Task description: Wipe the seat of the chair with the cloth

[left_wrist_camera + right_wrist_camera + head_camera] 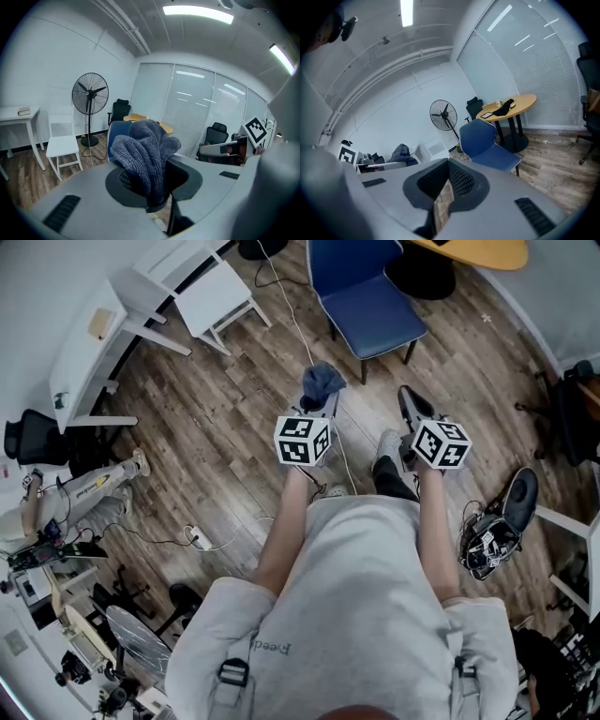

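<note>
Blue-grey cloth (322, 381), bunched upright, is clamped in the left gripper (321, 401), short of the blue chair (375, 307) and not yet on its seat. The seat lies ahead of those jaws, a little toward the right-hand side, with its front edge facing the person. Right gripper (407, 399) is empty, jaws all but together, about equally near the chair. Both forearms are extended forward, side by side. Judgement: the left reaches forward and down.
</note>
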Tool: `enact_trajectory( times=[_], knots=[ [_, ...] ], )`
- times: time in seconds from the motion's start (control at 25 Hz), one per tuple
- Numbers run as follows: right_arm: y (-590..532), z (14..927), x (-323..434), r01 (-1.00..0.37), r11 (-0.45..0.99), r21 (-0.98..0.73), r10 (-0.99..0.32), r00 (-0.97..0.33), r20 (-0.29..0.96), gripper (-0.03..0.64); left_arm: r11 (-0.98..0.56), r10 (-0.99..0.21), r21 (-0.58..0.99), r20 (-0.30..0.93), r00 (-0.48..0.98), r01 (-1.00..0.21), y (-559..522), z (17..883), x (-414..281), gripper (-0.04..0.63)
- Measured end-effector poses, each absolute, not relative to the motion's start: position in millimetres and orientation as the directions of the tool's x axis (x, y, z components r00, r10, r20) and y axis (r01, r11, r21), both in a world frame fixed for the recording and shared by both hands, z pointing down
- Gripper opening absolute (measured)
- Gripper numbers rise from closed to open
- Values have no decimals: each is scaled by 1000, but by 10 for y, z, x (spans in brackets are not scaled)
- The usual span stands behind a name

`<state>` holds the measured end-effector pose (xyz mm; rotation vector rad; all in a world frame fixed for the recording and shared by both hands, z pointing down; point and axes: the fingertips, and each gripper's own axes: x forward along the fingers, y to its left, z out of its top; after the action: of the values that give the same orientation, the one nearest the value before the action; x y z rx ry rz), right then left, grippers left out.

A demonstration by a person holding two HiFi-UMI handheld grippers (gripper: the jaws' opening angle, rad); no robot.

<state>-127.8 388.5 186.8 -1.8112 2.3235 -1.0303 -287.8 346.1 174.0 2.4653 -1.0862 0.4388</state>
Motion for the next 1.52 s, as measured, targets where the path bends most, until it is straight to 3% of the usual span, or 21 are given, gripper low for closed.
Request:
enact_trajectory(
  times=[0.84, 1.28, 1.52],
  knots=[
    [2768, 2190, 221, -810, 100, -578, -856, -366, 365, 23, -492, -693, 189, 507, 513, -850, 2560, 1949, -1979, 95],
    [2461, 2539, 290, -838, 19, -546, -849, -302, 434, 23, -349, -695, 232, 587, 417, -908, 2394, 2410, -2481, 95],
    [1994, 2553, 270, -873, -5, -488, -835, -265, 482, 23, -382, -657, 259, 599, 457, -887, 1654, 2616, -2459, 95]
  ],
)
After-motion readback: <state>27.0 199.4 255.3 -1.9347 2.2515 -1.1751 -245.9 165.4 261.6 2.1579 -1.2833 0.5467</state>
